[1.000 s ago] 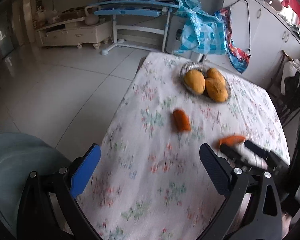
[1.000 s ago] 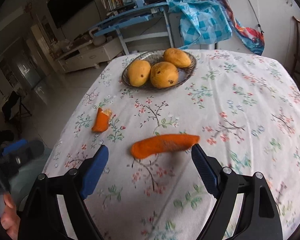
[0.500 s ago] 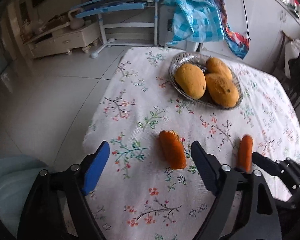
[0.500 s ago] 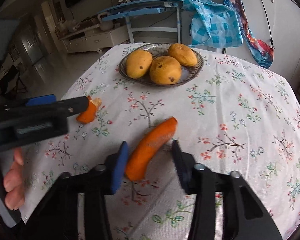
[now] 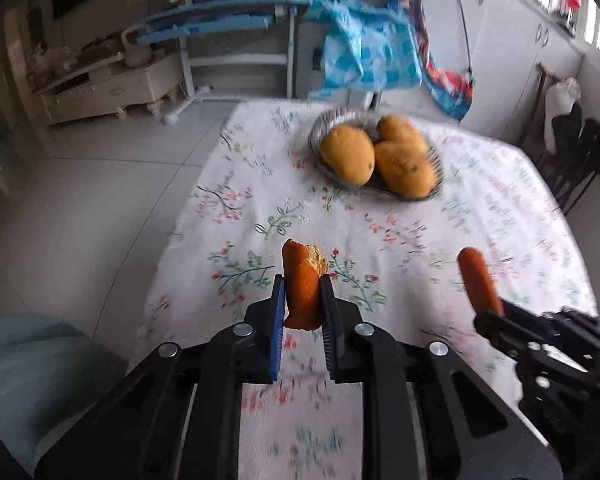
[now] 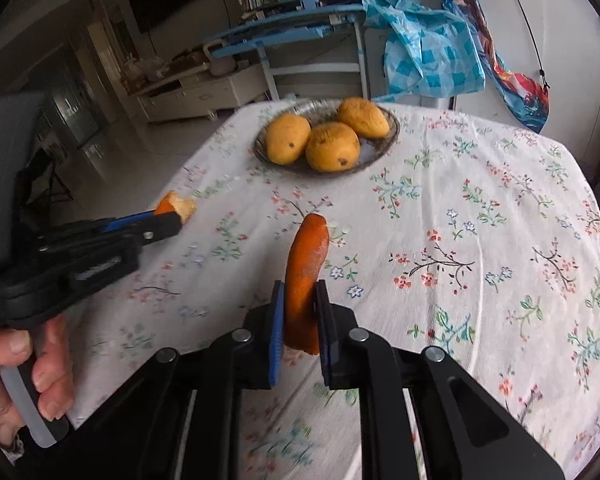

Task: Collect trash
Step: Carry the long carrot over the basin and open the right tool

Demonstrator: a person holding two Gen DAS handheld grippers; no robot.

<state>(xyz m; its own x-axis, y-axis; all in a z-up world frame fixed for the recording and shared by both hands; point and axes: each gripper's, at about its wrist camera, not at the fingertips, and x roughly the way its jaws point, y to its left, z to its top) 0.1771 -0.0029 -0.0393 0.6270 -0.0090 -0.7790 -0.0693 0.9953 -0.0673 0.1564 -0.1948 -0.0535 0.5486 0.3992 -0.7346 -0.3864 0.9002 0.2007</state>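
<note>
A short orange peel piece with a pale torn end stands upright between the pads of my left gripper. Its jaws are closing and press on the peel's sides. A long orange peel strip sticks up from my right gripper, whose jaws are also closing and pinch its lower half. Each wrist view shows the other tool. The right gripper carries the long strip on the right. The left gripper carries the short piece on the left.
A wire bowl with three yellow mangoes stands at the far side of the floral tablecloth. The table's left edge drops to a tiled floor. A pale grey-blue container sits low left. A hand grips the left tool.
Both grippers went from wide open to closed on a peel each. The left one moved forward to the short piece, and the long strip now stands upright in the right one.
</note>
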